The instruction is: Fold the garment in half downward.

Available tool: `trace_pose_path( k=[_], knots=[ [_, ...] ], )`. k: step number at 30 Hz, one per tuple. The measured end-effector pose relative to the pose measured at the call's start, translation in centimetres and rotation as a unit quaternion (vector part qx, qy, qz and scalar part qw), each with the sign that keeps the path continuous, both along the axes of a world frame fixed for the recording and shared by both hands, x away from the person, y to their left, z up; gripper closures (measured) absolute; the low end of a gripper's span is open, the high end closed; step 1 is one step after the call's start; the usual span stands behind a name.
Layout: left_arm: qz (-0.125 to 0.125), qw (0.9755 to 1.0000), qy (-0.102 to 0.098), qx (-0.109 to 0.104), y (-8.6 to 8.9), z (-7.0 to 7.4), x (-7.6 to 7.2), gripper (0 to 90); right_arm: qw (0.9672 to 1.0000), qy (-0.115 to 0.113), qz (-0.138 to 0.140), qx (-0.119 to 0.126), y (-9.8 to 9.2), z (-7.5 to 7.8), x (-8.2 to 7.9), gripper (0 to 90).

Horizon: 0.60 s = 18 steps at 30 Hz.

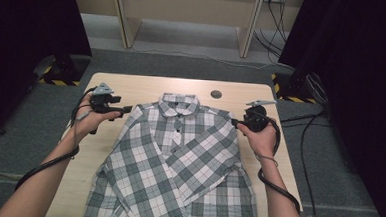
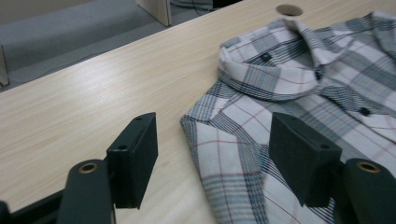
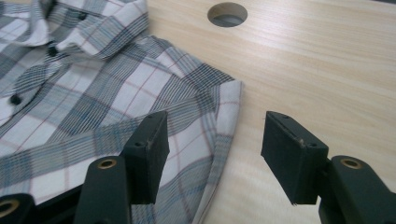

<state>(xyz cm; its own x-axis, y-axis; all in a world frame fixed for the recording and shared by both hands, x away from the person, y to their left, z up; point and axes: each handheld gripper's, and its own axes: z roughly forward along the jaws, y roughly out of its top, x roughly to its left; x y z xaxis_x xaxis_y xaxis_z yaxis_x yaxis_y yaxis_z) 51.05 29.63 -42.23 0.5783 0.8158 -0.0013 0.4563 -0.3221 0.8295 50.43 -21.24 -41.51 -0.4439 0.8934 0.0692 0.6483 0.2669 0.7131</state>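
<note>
Grey-and-white plaid cotton shirt point(image 1: 178, 158) lies flat, sleeves folded in, on pale wooden table point(image 1: 132, 85). Left gripper point(image 1: 129, 108) and right gripper point(image 1: 234, 122): jaws apart, apparently clear of shoulders.

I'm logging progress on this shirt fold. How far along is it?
Done: the plaid shirt lies face up on the table, both sleeves folded in across its front. In hand: nothing; the left tongs and right tongs are open, one at each shoulder, with no cloth gripped. Left: the body is still full length, its hem over the near edge, so that fold remains.
</note>
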Motion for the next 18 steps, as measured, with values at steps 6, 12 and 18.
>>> trace_pose_path(
  k=[6, 12, 18],
  knots=[
    [0.014, 0.9991, 0.039, 0.003, -1.1, -2.1, 2.8, 34.2, 0.9995, 0.024, -0.018, 0.007, 0.3, -1.7, 3.5, 42.6],
    [0.031, 0.9978, 0.052, 0.027, -2.2, -3.9, 4.4, 36.5, 0.9991, 0.039, -0.016, -0.003, 1.5, -2.9, 5.6, 42.5],
    [0.038, 0.9964, 0.068, 0.033, -3.0, -5.2, 4.9, 42.9, 0.9981, 0.053, -0.013, -0.029, 2.7, -3.5, 6.8, 47.0]
  ],
)
